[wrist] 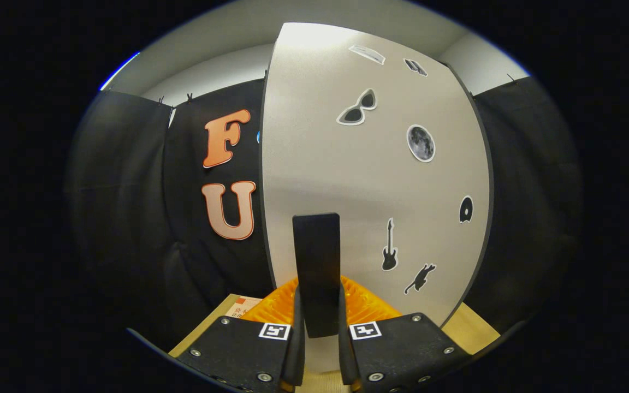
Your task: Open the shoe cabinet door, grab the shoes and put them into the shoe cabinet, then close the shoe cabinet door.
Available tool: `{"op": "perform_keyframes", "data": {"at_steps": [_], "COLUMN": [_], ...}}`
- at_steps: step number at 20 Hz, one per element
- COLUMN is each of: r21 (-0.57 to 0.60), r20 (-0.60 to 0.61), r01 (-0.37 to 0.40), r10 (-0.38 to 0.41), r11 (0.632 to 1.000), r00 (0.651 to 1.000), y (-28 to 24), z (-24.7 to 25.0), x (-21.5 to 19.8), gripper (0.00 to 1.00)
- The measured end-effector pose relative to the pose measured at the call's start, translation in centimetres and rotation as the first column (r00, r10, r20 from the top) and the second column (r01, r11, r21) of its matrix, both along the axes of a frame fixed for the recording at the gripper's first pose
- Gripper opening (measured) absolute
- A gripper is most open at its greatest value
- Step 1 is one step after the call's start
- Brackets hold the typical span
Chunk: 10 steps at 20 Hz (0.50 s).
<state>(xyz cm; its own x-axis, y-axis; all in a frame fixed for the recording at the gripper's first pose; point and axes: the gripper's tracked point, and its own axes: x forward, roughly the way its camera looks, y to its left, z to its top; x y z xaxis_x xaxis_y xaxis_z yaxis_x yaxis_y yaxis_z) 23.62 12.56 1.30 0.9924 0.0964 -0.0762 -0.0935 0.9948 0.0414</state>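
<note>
The pale cabinet door [369, 180] stands right in front of me, with small dark stickers scattered over its right half. A flat black upright handle [316, 251] is fixed to its lower middle. My gripper [319, 319] is shut on the lower part of this handle, one finger pressing on each side. The handle's top sticks up above the fingers. Both vertical edges of the door show, with the booth's black cloth wall beyond them on either side.
A light wooden surface [211, 327] runs under the gripper on both sides of the door's foot. A small printed paper [242, 307] lies on it just left of the fingers. Black cloth walls close in left and right.
</note>
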Motion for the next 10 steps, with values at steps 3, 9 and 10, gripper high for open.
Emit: {"op": "perform_keyframes", "data": {"at_steps": [3,9,10], "r21": [-0.005,-0.003,-0.001], "r20": [-0.005,-0.014,-0.015], "r01": [0.006,0.028,0.032], "r10": [-0.006,-0.028,-0.032], "r11": [1.000,1.000,0.999], "r00": [1.000,0.999,0.999], "y": [-0.7,-1.9,-2.1], "z": [0.0,0.0,-0.1], "x": [-0.8,-2.1,-2.4], "gripper": [0.26,0.25,0.25]}}
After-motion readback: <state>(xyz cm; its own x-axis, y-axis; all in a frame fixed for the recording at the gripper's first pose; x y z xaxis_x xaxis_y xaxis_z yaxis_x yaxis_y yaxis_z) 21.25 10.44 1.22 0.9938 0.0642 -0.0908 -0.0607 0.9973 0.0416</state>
